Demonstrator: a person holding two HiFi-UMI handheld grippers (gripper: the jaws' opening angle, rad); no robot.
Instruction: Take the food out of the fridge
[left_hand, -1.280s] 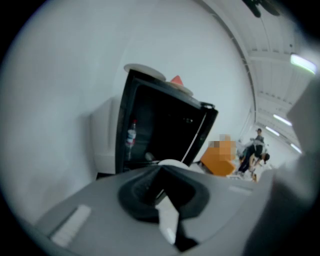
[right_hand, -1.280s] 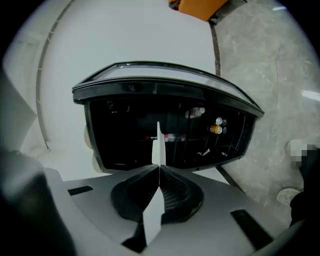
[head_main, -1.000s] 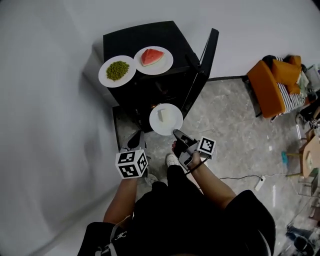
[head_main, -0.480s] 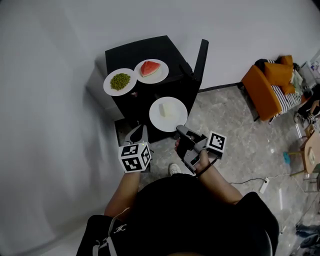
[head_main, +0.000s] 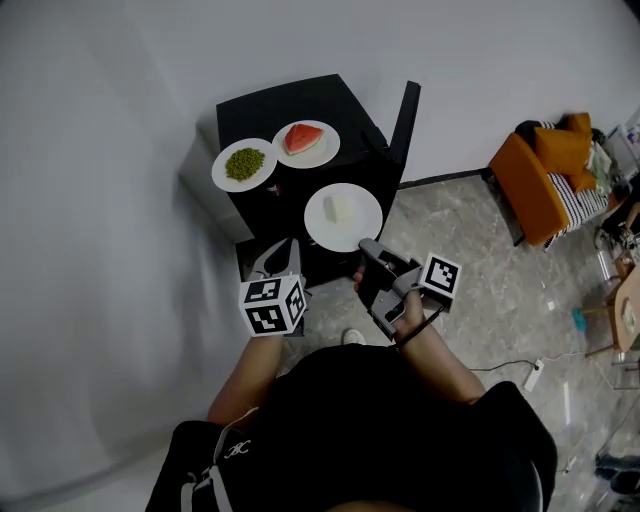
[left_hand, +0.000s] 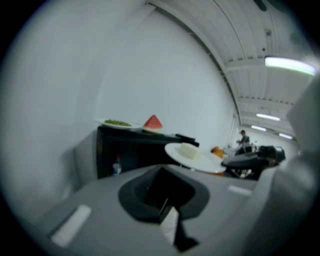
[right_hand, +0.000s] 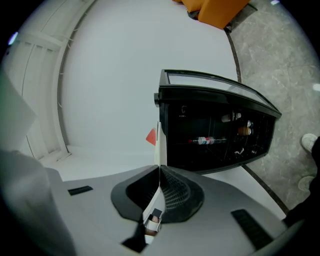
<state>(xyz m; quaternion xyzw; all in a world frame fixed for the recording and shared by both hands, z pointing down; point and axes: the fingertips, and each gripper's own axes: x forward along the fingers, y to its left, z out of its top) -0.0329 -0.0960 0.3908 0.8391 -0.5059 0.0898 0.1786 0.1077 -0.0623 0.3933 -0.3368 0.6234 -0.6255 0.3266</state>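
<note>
Right gripper (head_main: 367, 248) clenched on rim of white plate (head_main: 366, 216), white block (head_main: 341, 208) of food on it; plate held outside the open black fridge (head_main: 292, 104), just before its front. Left gripper (head_main: 283, 256) closed, nothing in it. On fridge top: 2 plates, peas (head_main: 244, 163) and watermelon slice (head_main: 303, 138)

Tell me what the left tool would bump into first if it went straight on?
Most likely the black fridge: the left tool points at its open front. The white plate held by the right tool sits right of that line, though depth is hard to judge.
</note>
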